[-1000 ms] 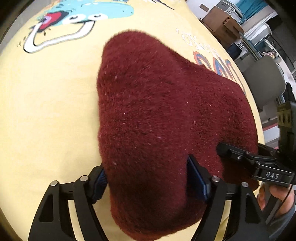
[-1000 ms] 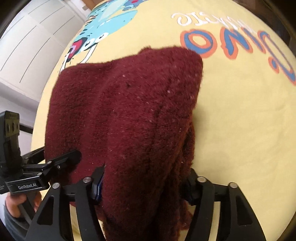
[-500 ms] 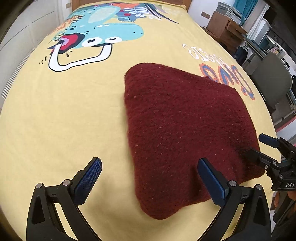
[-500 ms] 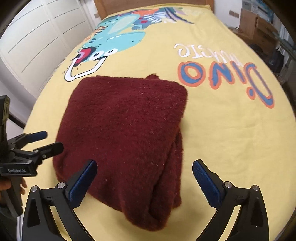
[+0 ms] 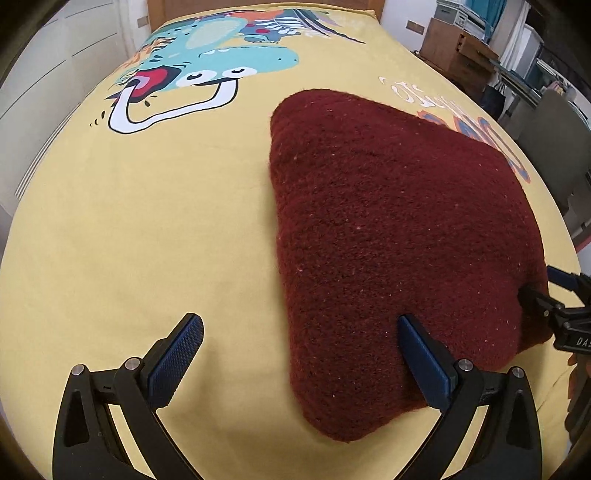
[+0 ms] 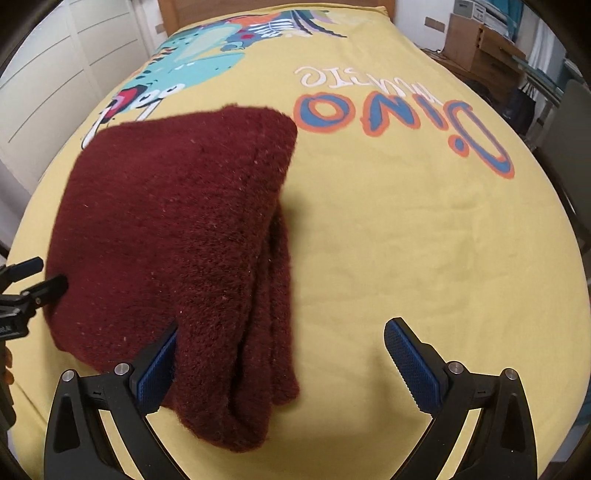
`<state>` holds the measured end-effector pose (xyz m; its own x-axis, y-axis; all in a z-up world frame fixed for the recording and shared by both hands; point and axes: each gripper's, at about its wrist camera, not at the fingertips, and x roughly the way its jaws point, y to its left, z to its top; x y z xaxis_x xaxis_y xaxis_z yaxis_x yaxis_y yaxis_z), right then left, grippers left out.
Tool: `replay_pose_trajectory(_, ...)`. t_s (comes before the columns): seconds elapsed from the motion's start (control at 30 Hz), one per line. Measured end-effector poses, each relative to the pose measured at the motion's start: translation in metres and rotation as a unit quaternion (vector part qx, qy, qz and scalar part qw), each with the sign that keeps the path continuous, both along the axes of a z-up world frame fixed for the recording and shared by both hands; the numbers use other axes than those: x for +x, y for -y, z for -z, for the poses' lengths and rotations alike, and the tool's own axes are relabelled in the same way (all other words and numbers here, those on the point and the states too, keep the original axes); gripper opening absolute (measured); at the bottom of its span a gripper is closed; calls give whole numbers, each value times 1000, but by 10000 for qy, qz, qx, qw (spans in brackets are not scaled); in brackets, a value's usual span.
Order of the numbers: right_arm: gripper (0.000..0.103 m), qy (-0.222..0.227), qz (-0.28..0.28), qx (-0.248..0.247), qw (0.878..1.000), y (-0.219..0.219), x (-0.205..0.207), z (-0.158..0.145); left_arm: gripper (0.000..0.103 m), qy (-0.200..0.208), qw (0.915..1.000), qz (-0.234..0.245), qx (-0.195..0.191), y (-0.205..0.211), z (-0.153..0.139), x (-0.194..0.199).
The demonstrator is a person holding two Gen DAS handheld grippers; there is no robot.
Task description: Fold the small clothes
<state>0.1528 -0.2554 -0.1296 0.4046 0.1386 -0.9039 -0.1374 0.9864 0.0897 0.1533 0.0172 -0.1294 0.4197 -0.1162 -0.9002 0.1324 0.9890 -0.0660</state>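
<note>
A dark red fleece garment (image 5: pixel 388 229) lies folded in a thick pile on the yellow bed sheet (image 5: pixel 147 240). My left gripper (image 5: pixel 297 323) stands open over its near left corner, with the right pad resting against the fleece and the left pad over bare sheet. In the right wrist view the garment (image 6: pixel 173 236) shows its stacked layers along the right side. My right gripper (image 6: pixel 282 330) is open at the near right corner, its left pad against the fleece. Each gripper shows in the other's view, the right gripper (image 5: pixel 539 284) and the left gripper (image 6: pixel 48 275).
The sheet carries a blue dinosaur print (image 5: pixel 207 70) and orange-blue "Dino" lettering (image 6: pixel 399 114). A wooden headboard (image 6: pixel 273 7) closes the far end. White cupboard doors (image 6: pixel 55 74) stand on the left, and cardboard boxes (image 5: pixel 458 51) and a grey chair (image 5: pixel 554 147) on the right.
Both grippers let go of the red garment and their jaws spread wide. They pulled back toward the near edge, and the garment dropped flat onto the sheet.
</note>
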Motion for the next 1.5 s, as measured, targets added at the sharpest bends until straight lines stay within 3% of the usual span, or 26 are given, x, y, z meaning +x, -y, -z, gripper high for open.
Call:
replay_pose_trajectory(0.2, 103, 58, 56, 0, 10000, 1, -4, -1, 102, 122, 9999, -22, 21, 2, -8, -5)
replay_pose_trajectory(0.33, 103, 150, 45, 60, 9999, 1, -10, -17, 102, 296, 9994, -6, 154, 6, -34, -12)
replay_pose_trajectory(0.57, 103, 516, 119, 145, 9985, 5, -29, -74, 102, 675, 9970, -187, 336, 8, -92, -35)
replay_pose_trajectory(0.83, 103, 963, 218, -19, 9951, 11, -68, -135, 102, 918, 9938, -399, 489, 6, -130, -73)
replay_pose_trajectory(1.07, 103, 1058, 310, -160, 9938, 18, -105, -152, 102, 980, 9915, -589, 619, -8, -133, -100)
replay_pose_trajectory(1.5, 103, 895, 415, -206, 9949, 32, -140, -142, 102, 772, 9921, -737, 654, -20, -122, -137)
